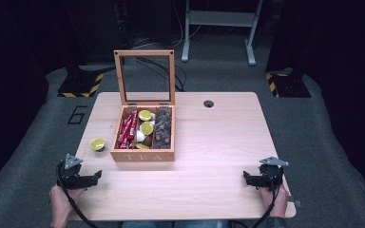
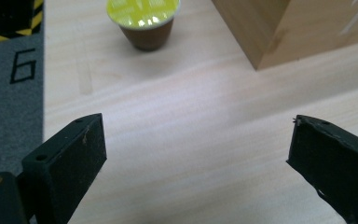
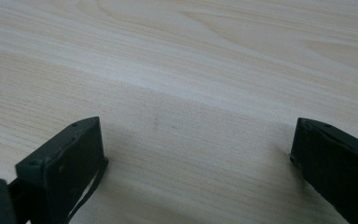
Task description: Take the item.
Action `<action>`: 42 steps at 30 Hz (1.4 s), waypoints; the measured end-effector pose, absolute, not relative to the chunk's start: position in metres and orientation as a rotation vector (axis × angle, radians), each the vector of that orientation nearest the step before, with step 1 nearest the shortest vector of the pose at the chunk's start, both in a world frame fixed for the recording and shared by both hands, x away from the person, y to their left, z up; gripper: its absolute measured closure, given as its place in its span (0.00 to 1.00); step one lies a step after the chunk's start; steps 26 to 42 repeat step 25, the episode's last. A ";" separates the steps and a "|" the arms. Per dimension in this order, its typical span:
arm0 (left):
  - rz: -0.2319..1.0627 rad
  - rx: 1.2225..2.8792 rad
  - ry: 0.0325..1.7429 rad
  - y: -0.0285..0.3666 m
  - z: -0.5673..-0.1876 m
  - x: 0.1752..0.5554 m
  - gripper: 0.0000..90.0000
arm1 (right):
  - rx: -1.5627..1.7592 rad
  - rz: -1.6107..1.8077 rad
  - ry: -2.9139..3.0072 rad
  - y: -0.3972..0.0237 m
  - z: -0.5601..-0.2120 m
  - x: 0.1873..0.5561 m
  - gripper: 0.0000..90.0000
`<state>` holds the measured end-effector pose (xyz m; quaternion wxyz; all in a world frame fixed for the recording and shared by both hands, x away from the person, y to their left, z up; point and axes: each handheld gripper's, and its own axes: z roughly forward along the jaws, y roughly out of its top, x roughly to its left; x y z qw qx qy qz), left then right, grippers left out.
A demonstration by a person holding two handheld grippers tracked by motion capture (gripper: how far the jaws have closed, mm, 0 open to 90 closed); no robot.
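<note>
- High view: wooden tea box (image 1: 142, 155) stands mid-tabletop (image 1: 218, 142), glass lid (image 1: 145, 77) hinged upright at its back. Three compartments: red sachets (image 1: 127, 129) on the left, yellow-lidded capsules (image 1: 146, 127) in the middle, dark capsules (image 1: 163, 129) on the right.
- One yellow-lidded capsule (image 1: 98, 144) sits alone on the tabletop, just beside the box's left wall and apart from it. Judgement: this is the item in hand, and it looks like sorting into the box. It is not yet stowed; the middle compartment already holds several like it.
- Left gripper (image 1: 96, 176) is low at the near-left corner, jaws pointing inward and empty. Right gripper (image 1: 247, 177) is at the near-right edge, jaws also empty, well apart from the box.
- Surroundings: a cable hole (image 1: 208, 103) in the far tabletop, a "6" marked on the grey floor (image 1: 77, 114), and hazard-striped bases either side. None of these intrudes.
- Left gripper view: jaws stand wide, with bare wood between them. The loose capsule (image 2: 143, 19) sits upright ahead, foil top up. The box corner (image 2: 261, 42) is ahead to its right.
- Judgement: the path to the capsule is open. The box wall nearby limits how far one jaw can swing on that side.
- Right gripper view: jaws wide with nothing between them, bare wood grain (image 3: 191, 70) ahead.
- Remaining, as judged: close on the capsule, lift it over the box wall, and place it in the middle compartment.
</note>
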<state>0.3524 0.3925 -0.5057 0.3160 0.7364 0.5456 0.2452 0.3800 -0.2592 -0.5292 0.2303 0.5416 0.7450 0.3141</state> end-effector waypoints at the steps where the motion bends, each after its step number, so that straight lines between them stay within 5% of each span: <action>1: 0.633 1.953 1.439 0.393 -0.509 0.352 0.04 | 1.490 0.864 2.049 -0.259 -0.529 0.380 0.02; 42: 0.615 1.946 1.435 0.388 -0.533 0.349 0.00 | 1.485 0.873 2.045 -0.259 -0.530 0.380 0.02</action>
